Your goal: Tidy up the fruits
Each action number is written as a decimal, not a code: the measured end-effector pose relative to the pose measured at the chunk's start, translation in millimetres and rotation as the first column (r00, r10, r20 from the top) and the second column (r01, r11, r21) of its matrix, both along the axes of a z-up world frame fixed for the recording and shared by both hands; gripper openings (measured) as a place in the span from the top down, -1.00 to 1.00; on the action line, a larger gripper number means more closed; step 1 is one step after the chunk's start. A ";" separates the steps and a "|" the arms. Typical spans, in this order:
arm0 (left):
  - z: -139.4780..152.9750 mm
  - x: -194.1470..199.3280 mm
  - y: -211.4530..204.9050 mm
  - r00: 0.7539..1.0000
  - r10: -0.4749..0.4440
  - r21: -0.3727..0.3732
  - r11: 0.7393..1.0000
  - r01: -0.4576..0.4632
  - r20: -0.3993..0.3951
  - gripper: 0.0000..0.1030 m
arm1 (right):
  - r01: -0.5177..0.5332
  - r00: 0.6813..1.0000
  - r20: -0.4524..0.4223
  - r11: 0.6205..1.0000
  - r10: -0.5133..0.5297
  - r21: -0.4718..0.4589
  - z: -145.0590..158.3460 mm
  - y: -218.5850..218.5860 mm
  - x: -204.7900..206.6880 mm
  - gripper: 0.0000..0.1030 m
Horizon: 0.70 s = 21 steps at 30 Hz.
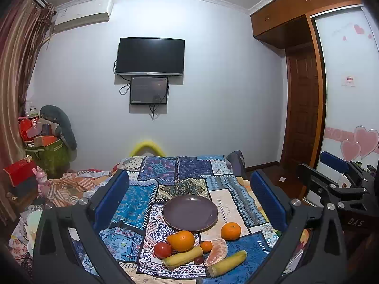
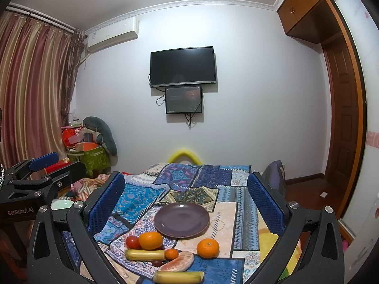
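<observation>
An empty purple plate [image 1: 190, 212] [image 2: 182, 220] lies on a patchwork cloth [image 1: 187, 179] [image 2: 196, 182]. In front of it lie a large orange [image 1: 181, 241] [image 2: 150, 240], a second orange [image 1: 231, 231] [image 2: 208, 248], a tomato [image 1: 162, 250] [image 2: 132, 242], a small tangerine [image 1: 206, 246] [image 2: 171, 254], a peeled citrus half [image 1: 216, 252] [image 2: 177, 264] and two banana pieces [image 1: 182, 257] [image 2: 145, 255]. My left gripper [image 1: 189, 201] is open and empty above the cloth. My right gripper [image 2: 186, 203] is open and empty beside it.
The right gripper shows at the right of the left wrist view [image 1: 336, 184]; the left gripper shows at the left of the right wrist view [image 2: 35, 179]. Clutter and a green box [image 2: 94, 158] stand at the left. A wardrobe [image 1: 308, 94] stands at the right.
</observation>
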<state>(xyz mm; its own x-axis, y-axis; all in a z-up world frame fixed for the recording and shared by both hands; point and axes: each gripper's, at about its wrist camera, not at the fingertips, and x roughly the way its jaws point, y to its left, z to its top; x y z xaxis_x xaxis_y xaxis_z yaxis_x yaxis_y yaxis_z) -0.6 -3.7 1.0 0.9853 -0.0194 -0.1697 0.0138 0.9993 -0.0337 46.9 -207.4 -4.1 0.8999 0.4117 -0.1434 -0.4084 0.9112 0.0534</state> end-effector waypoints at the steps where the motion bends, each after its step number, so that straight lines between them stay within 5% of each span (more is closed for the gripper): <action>1: 0.0 0.2 0.0 1.000 0.001 0.000 1.000 -0.001 -0.001 -1.00 | -0.001 1.000 -0.001 1.000 0.001 0.000 1.2 1.4 1.2 -1.00; 21: -2.6 0.9 -1.0 1.000 -0.006 -0.004 1.000 0.006 -0.004 -1.00 | -0.002 1.000 0.003 1.000 0.002 0.004 1.7 -1.4 0.4 -1.00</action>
